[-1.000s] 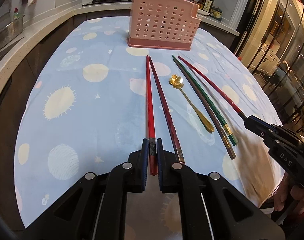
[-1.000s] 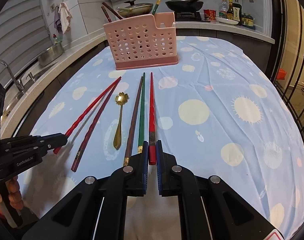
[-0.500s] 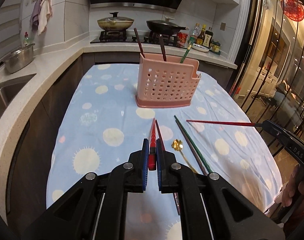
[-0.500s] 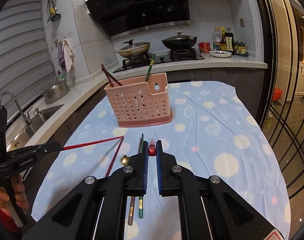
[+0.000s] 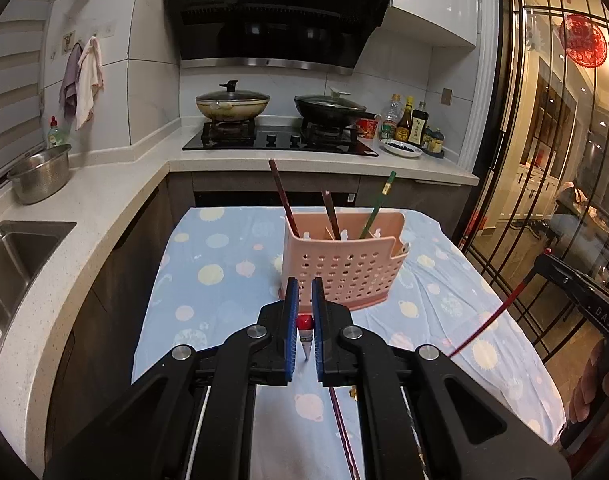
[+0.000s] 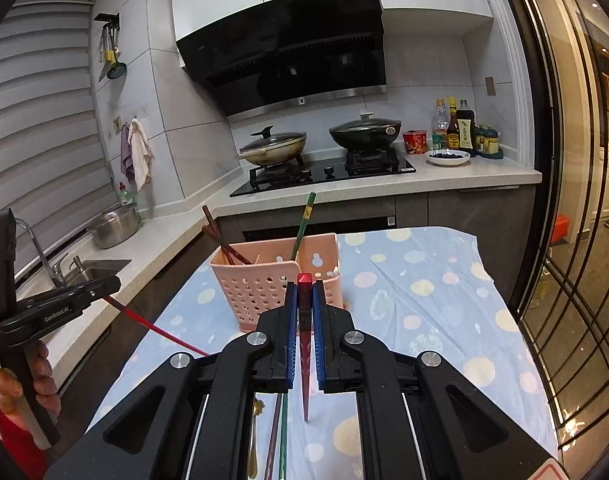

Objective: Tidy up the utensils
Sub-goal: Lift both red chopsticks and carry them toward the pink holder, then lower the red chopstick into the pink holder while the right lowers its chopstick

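My left gripper [image 5: 303, 290] is shut on the thick end of a red chopstick [image 5: 305, 323], whose thin tip hangs down toward the cloth. My right gripper [image 6: 303, 292] is shut on a second red chopstick [image 6: 304, 344], also tip-down. Both are raised above the table, in front of the pink perforated holder [image 5: 344, 268] [image 6: 260, 284]. In the holder stand two brown chopsticks [image 5: 282, 196] and a green one [image 5: 378, 204]. Each view shows the other gripper off to its side with its red chopstick [image 5: 488, 324] [image 6: 156, 330] slanting down.
On the blue spotted tablecloth [image 6: 424, 292] below lie a gold spoon [image 6: 256, 432], a brown chopstick [image 6: 273, 436], a green chopstick [image 6: 282, 444] and a dark red chopstick [image 5: 340, 420]. A sink [image 5: 20, 248] sits left, and the stove with pans [image 5: 280, 136] stands behind the holder.
Both grippers have risen from the table, each lifting a red chopstick by its thick end. The views tilted up from the cloth to the holder and stove, and the sticks swung tip-down.
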The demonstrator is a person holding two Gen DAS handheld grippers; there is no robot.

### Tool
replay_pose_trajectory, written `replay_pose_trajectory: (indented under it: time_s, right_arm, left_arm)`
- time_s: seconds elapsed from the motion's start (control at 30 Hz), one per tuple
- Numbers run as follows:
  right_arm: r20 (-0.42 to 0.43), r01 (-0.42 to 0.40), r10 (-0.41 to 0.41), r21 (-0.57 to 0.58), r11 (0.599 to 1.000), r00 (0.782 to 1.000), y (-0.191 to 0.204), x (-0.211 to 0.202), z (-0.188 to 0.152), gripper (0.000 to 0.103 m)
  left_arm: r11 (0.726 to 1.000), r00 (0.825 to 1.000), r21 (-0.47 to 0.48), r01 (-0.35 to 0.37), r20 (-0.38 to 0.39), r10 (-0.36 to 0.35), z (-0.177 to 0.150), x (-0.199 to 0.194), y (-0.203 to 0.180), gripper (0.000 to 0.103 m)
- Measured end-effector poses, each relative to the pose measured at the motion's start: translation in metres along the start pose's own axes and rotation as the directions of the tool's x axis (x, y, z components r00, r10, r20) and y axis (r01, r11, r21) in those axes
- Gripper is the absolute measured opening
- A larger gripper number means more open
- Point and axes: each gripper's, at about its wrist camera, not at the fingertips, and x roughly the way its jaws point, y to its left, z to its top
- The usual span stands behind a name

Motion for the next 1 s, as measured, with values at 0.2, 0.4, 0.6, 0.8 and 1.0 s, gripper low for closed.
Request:
replay_pose_trajectory:
  time_s: [0.2,0.4,0.6,0.8,1.0]
  right_arm:
    - [0.042,-0.029,0.029,0.009,1.000,0.999,0.001,0.006,0.025,0.007]
    - [0.104,-0.042,0.043,-0.010,0.999,0.994,0.008,0.012,0.060,0.007]
    - [0.151,-0.030,0.032,-0.014,0.999,0.988,0.010,0.030,0.101,0.007]
    - [0.177,-0.002,0.004,-0.013,1.000,0.984,0.008,0.056,0.137,0.007]
    - [0.166,0.013,-0.012,-0.009,1.000,0.986,0.006,0.090,0.158,0.007]
  left_arm:
    - [1.000,0.999,0.006,0.004,0.051,-0.004,0.025,-0.002,0.000,0.007]
    - [1.000,0.992,0.025,0.010,0.125,-0.013,0.060,-0.009,-0.003,0.007]
    - [0.999,0.980,0.040,0.009,0.200,-0.017,0.108,-0.010,-0.006,0.007]
    - [0.999,0.962,0.047,0.002,0.272,-0.014,0.161,-0.004,-0.006,0.007]
    - [0.999,0.957,0.053,-0.007,0.292,-0.009,0.198,0.020,-0.004,0.007]
